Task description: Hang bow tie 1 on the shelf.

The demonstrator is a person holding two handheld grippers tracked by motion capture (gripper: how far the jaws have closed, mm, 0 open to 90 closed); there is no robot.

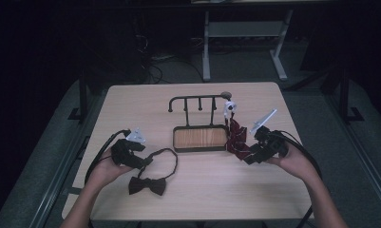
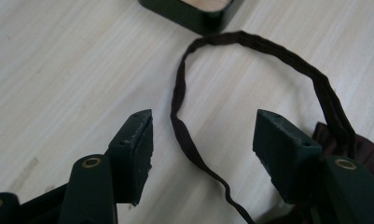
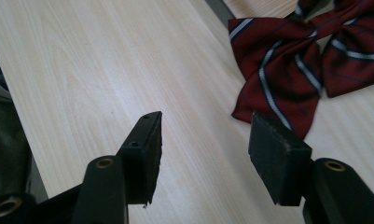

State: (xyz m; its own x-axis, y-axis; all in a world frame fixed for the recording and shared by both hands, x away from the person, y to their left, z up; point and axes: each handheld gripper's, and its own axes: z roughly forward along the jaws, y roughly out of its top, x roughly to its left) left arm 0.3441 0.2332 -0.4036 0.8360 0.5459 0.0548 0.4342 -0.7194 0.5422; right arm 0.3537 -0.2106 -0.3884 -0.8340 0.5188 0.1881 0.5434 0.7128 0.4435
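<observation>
A dark brown bow tie (image 1: pixel 147 185) lies on the table near the front left, its neck strap (image 1: pixel 166 154) looping up toward the stand. My left gripper (image 1: pixel 147 162) is open at the strap's left side; in the left gripper view the strap (image 2: pixel 184 135) runs between the two jaws. A red striped bow tie (image 1: pixel 237 140) hangs from the right end of the black hook stand (image 1: pixel 200 102) and drapes onto the table. My right gripper (image 1: pixel 247 159) is open just right of it; the red tie (image 3: pixel 287 70) lies beyond the right jaw.
The stand has a wood-inlaid base tray (image 1: pixel 177 145) at the table's middle. The table's front edge is close to both forearms. A white desk frame (image 1: pixel 240 33) stands on the floor behind the table.
</observation>
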